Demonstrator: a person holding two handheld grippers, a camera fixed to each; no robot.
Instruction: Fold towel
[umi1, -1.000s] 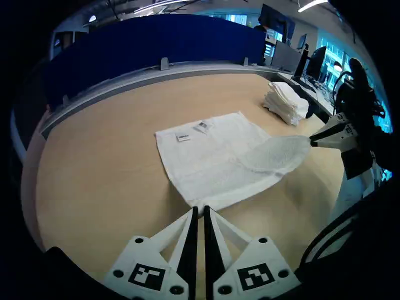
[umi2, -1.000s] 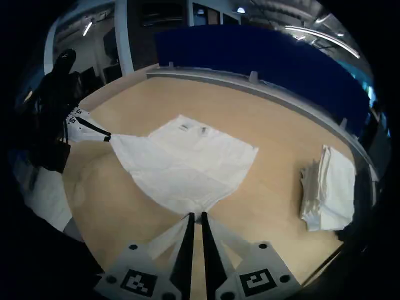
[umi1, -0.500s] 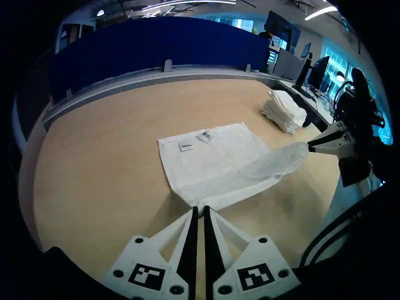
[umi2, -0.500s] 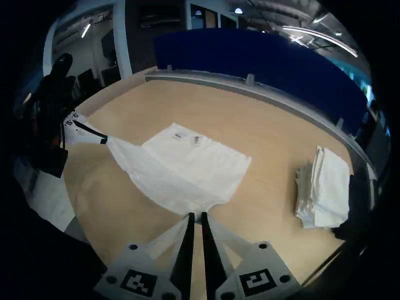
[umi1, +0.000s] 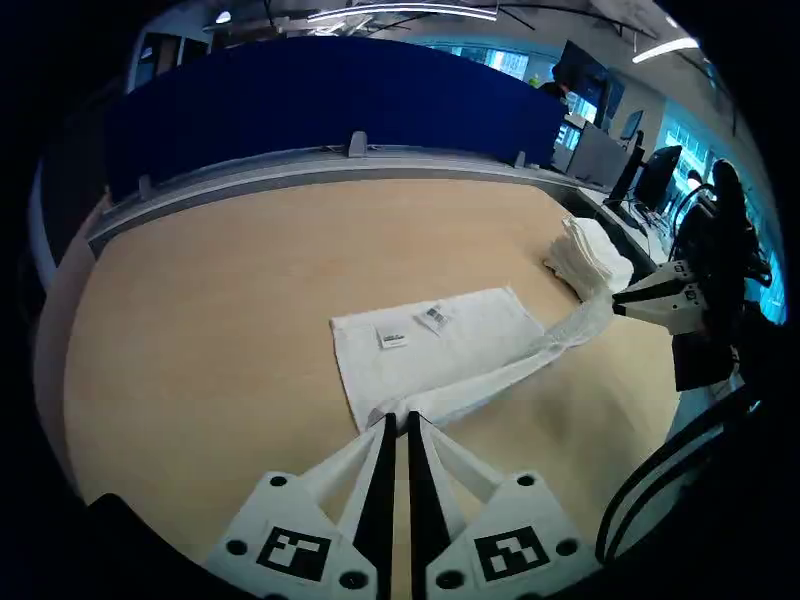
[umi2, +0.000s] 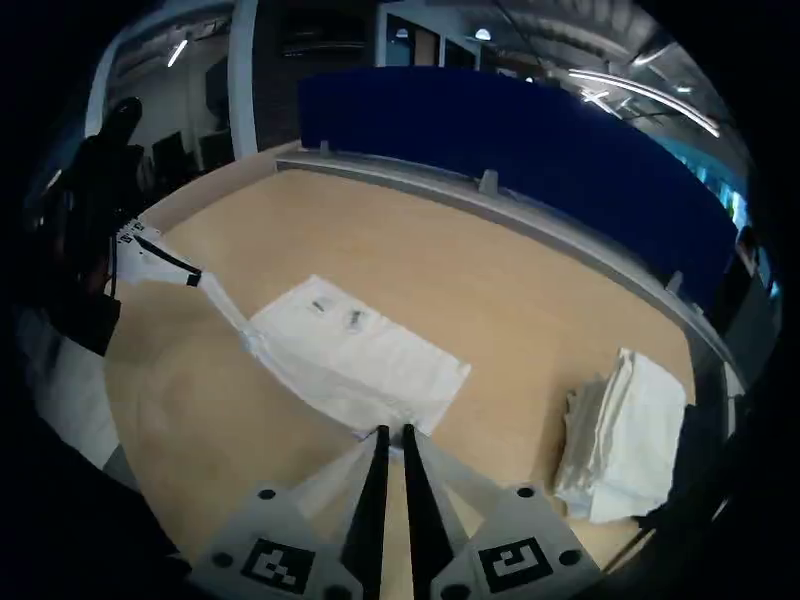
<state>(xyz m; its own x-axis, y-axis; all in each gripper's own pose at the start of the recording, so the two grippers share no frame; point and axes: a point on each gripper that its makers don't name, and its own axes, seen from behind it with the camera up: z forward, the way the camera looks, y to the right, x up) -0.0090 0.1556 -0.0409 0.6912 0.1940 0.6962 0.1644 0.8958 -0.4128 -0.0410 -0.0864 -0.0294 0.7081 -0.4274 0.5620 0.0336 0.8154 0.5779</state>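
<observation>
Since a second ago both grippers have risen and pulled the near edge of the white rectangular terry towel (umi1: 440, 340) taut. The loose flap has narrowed to a stretched strip.

In the left gripper view, the left gripper (umi1: 401, 420) has its fingers pressed together on the towel's near left corner. From there the lifted edge runs right to the right gripper (umi1: 613, 299), which pinches the near right corner. The rest of the towel lies flat on the light wooden table (umi1: 200, 330) just beyond the tips. Its long axis runs left to right, with two small tags (umi1: 392, 339) near the far edge. We judge the fold calls for carrying both corners together toward that far edge. A stack of folded white towels (umi1: 590, 258) seems to sit right behind the right gripper.

In the right gripper view, the right gripper (umi2: 389, 432) is clamped on its corner and the left gripper (umi2: 196, 281) holds the strip's other end. Here the stack of folded white towels (umi2: 620, 430) proves well apart from the towel, so the far edge is free to receive the fold.
</observation>
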